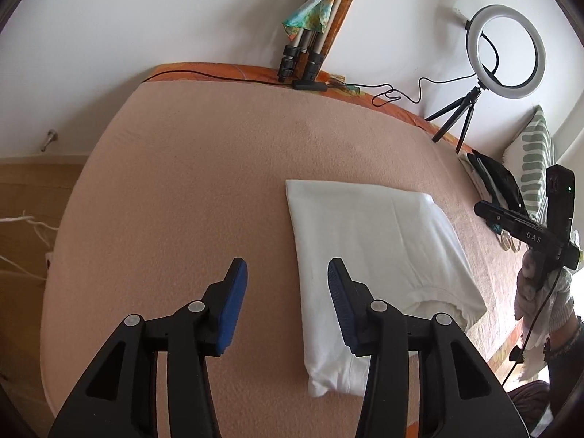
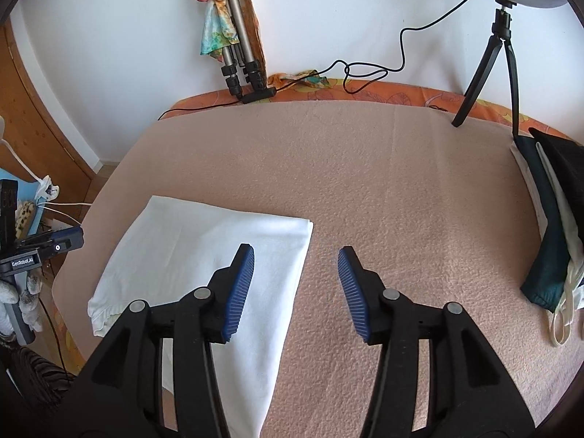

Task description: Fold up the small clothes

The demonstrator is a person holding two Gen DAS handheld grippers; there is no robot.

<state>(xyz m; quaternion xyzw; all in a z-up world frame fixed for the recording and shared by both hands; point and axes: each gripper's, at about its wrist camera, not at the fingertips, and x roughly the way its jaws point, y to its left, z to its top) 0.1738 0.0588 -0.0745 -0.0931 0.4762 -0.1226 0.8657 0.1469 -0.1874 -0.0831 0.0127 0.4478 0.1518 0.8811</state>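
White folded garment [image 1: 379, 255] lies flat on bed [image 1: 182, 182], long axis running fwd-back, under/right of left hand-held gripper [image 1: 288, 273] and under/left of right hand-held gripper [image 2: 295, 259], both w/ jaws apart, empty, about equally near.

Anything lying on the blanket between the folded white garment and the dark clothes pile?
No: in the right wrist view, only bare peach blanket lies between the white garment and the dark clothes pile.
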